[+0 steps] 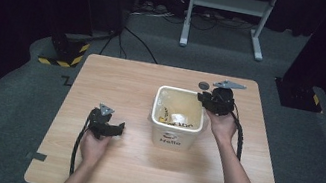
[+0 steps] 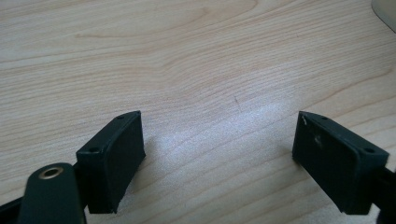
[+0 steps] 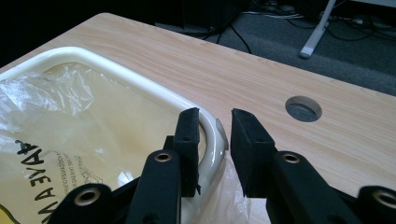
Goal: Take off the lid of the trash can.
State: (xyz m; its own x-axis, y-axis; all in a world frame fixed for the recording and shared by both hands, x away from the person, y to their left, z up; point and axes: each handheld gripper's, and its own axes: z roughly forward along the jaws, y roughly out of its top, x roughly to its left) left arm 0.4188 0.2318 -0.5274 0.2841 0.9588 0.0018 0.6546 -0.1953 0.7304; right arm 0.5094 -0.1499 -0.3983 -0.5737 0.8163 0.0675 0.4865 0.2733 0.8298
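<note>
Two hand-held grippers over a wood surface. Nearest: left hand-held gripper, low over bare wood, jaws wide apart, nothing btwn them. Mid-surface: cream bin w/ clear plastic bag as liner. Right hand-held gripper at bin's right-rear corner, jaws narrowed, straddling rim w/ bag edge; one pad inside, one outside, contact unclear. Beyond: round hole in surface.
</note>
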